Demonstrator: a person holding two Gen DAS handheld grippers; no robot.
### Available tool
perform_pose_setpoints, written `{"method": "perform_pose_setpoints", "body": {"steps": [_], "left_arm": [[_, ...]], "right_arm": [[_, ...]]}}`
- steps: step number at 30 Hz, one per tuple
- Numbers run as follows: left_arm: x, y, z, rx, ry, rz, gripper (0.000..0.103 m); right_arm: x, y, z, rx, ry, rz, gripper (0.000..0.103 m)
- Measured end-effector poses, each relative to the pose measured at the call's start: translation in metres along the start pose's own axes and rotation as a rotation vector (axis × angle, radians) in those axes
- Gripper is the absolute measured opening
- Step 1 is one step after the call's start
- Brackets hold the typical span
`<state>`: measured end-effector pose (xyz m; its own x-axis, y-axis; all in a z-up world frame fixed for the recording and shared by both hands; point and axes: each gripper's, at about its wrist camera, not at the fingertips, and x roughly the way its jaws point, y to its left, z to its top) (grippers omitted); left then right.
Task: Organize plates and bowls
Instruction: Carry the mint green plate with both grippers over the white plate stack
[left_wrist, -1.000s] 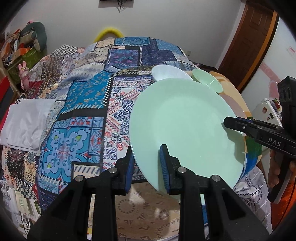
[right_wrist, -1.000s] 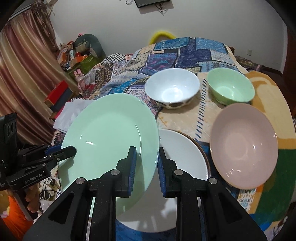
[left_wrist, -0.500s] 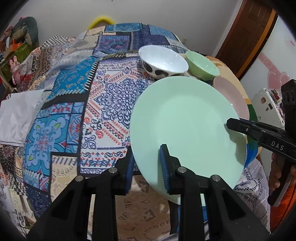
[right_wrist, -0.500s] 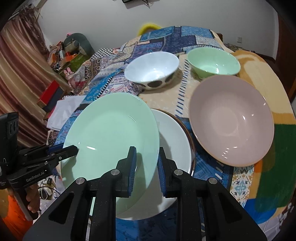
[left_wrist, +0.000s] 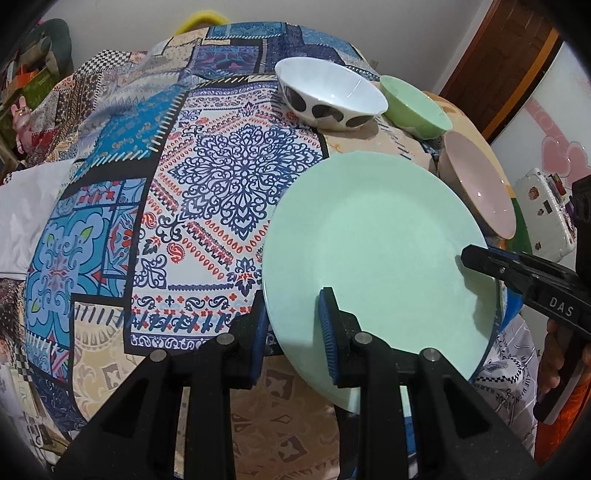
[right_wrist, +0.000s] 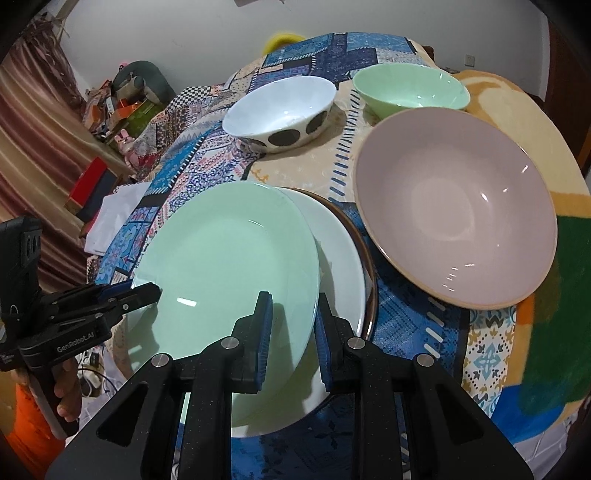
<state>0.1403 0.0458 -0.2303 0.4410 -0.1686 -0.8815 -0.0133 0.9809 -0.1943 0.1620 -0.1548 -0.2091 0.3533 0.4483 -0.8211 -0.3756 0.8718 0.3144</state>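
Note:
A mint green plate (left_wrist: 376, 254) (right_wrist: 229, 258) is held by both grippers, tilted, just above a white plate (right_wrist: 340, 251) on the patchwork cloth. My left gripper (left_wrist: 293, 325) is shut on its near left rim. My right gripper (right_wrist: 291, 328) is shut on its opposite rim and shows in the left wrist view (left_wrist: 480, 258). A large pink bowl (right_wrist: 458, 203) lies to the right. A white bowl with black dots (right_wrist: 280, 110) and a small green bowl (right_wrist: 410, 90) stand behind.
The patchwork cloth (left_wrist: 207, 192) covers a rounded table whose edge drops off near both hands. A white folded sheet (left_wrist: 26, 206) lies at the far left. A brown door (left_wrist: 506, 62) is at the back right.
Both grippers have carried the green plate down and to the right, so it now overlaps the white plate closely. Both views have come nearer to the table.

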Motion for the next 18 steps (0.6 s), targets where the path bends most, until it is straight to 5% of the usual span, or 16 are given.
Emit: {"method": "perform_pose_setpoints", "body": {"steps": [18], "left_arm": [[0.011,-0.013,0.003,0.04,0.009,0.049,0.027]], "right_arm": [[-0.002,-0.003,-0.003,-0.006,-0.013,-0.028,0.023]]}}
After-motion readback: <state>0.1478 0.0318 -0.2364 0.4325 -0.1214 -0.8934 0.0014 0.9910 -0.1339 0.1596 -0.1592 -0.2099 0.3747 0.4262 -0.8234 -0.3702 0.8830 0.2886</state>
